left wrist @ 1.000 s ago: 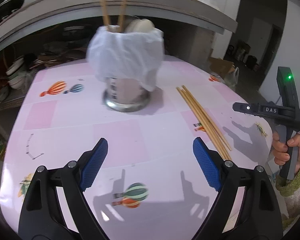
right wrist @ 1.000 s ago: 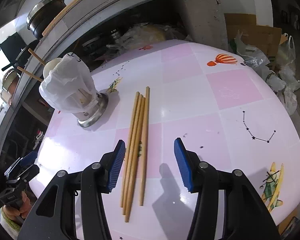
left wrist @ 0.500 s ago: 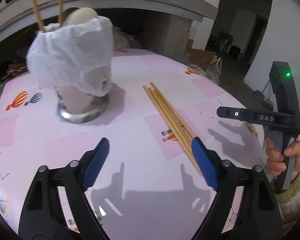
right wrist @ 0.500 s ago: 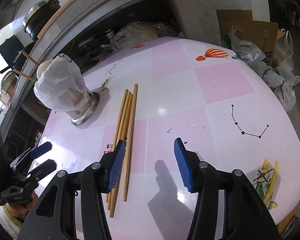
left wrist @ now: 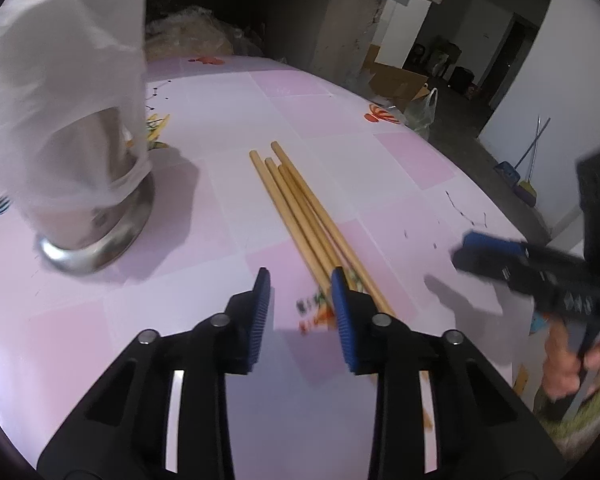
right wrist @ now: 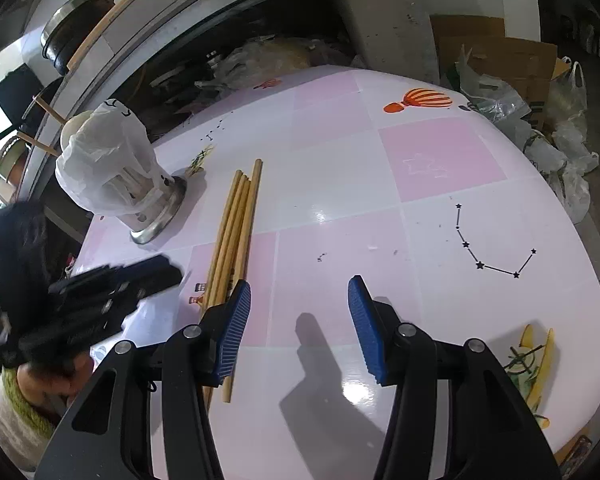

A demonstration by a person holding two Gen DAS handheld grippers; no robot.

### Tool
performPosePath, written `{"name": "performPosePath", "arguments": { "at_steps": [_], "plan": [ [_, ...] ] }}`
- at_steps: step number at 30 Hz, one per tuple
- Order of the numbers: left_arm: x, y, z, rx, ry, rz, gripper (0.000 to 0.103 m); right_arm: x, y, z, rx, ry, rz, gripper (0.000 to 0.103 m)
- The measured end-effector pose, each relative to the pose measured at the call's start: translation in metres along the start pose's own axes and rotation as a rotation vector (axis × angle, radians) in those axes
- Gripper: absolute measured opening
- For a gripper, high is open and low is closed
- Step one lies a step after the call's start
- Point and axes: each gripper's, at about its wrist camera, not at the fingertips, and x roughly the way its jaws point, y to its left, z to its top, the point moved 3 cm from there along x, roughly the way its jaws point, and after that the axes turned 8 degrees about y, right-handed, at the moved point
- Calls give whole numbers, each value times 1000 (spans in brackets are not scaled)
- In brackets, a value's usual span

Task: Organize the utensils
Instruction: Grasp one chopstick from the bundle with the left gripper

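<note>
Your left gripper has just been narrowing its jaws, nothing between them, beside the bundle of long wooden chopsticks on the pink checked table. Your right gripper stands apart, empty. The steel holder wrapped in white plastic sits far left.

Both grippers, left gripper and right gripper, are chunky black plastic with ribbed blue pads and round silver screws, and there's a fuzzy green-and-cream sleeve cuff.
</note>
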Motion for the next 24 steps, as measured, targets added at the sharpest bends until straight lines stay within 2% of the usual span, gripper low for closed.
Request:
{"name": "performPosePath", "arguments": {
  "at_steps": [5,10,24],
  "plan": [
    [22,-4,20,8,31,14,20,-1,-9,0,19,0,-9,50],
    [35,-5,24,9,58,39,14,-2,-18,0,39,1,-13,50],
    [29,-3,18,14,67,126,7,-2,-17,-1,36,7,-5,50]
  ]
}}
